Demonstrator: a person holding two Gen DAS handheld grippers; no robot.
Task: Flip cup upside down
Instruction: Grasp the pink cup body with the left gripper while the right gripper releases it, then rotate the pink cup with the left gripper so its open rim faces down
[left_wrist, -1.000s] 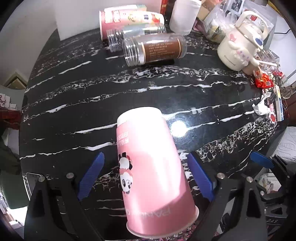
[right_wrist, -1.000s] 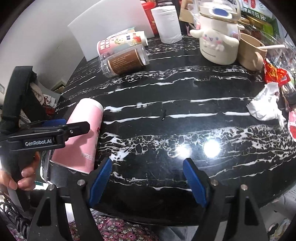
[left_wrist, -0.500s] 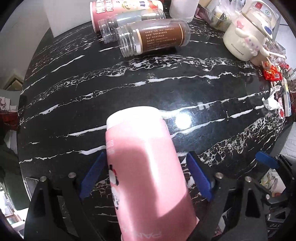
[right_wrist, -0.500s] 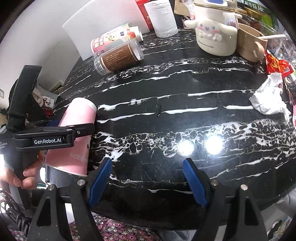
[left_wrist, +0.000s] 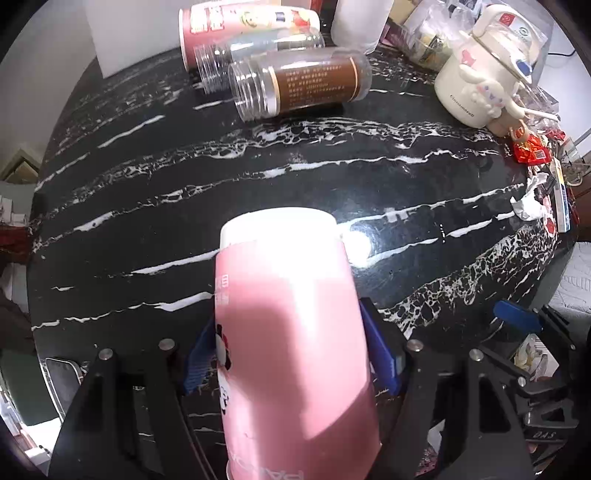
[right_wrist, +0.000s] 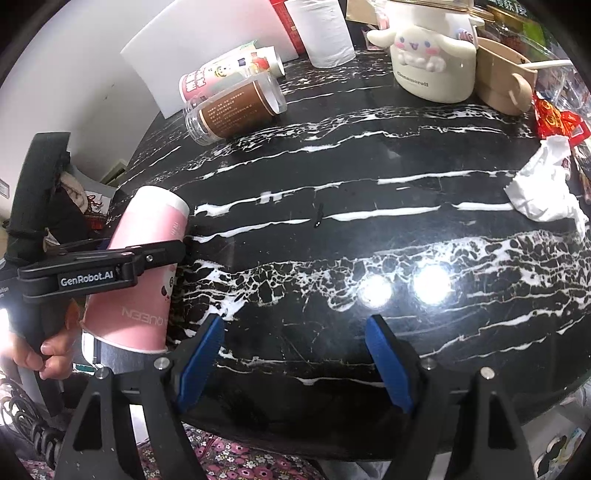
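A pink paper cup (left_wrist: 288, 332) with a panda print and a white base stands upside down near the front left edge of the black marble table (left_wrist: 258, 177). Its white base points up and away from me. My left gripper (left_wrist: 291, 354) is shut on the cup, with its blue pads pressed against both sides. The right wrist view shows the same cup (right_wrist: 147, 236) at far left with the left gripper's black finger across it. My right gripper (right_wrist: 295, 354) is open and empty above the table's front edge.
Two clear jars (left_wrist: 299, 85) and a pink canister (left_wrist: 243, 29) lie on their sides at the back. A white cartoon kettle (right_wrist: 432, 62), a paper roll (right_wrist: 325, 33), a tan mug (right_wrist: 502, 81), a crumpled tissue (right_wrist: 543, 192) and red wrappers (right_wrist: 554, 118) stand at the back and right.
My left gripper has moved forward around the cup and its jaws have closed from wide open onto the cup's sides. The right gripper has stayed open in about the same place.
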